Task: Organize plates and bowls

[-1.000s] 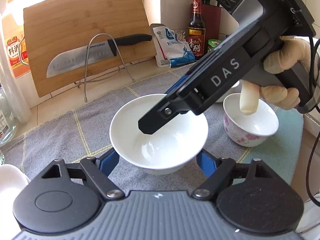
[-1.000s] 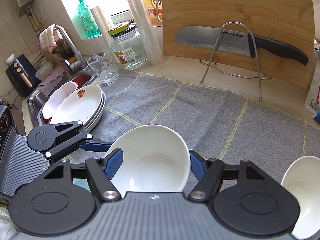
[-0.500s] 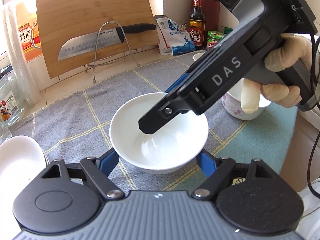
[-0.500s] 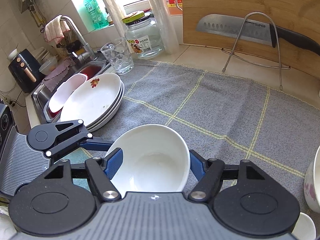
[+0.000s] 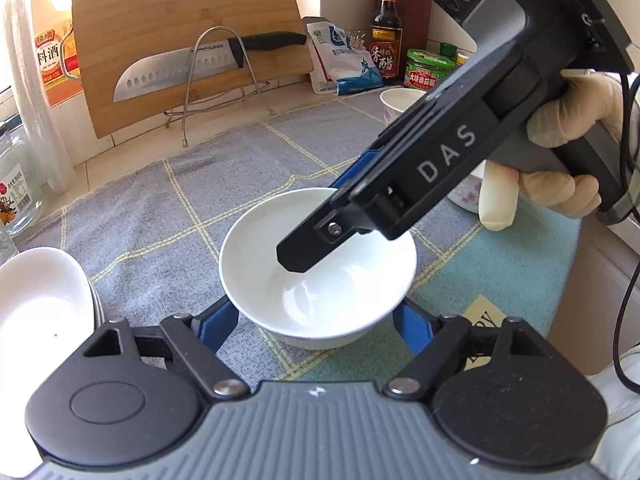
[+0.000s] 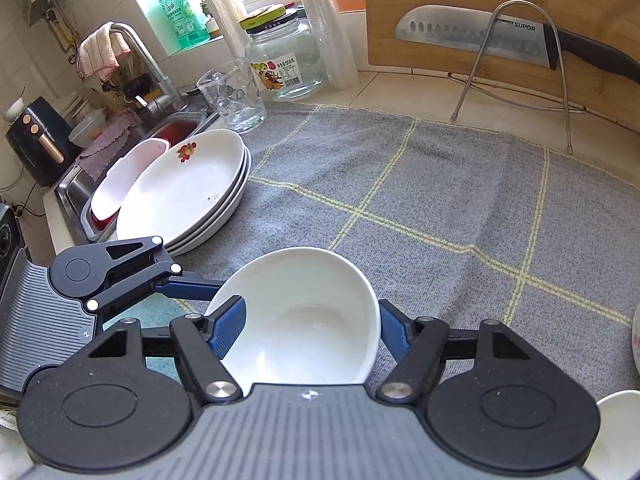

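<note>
Both grippers hold one white bowl point(image 6: 304, 316); perhaps three stacked plates point(image 6: 188, 188) nearby.

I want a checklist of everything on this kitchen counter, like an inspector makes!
Surface: grey checked cloth spread over a tiled counter.
Job's things: white bowl held between both grippers; stack of plates by the sink; flowered cup behind the right gripper.
Clutter: knife on a wire stand against a cutting board; glass jar; drinking glass; vinegar bottle.
Grippers: left gripper shut on the bowl's sides; right gripper shut on the same bowl.
Cables: black cable by the gloved hand.
Surroundings: sink with a tap, window with soap bottle.
</note>
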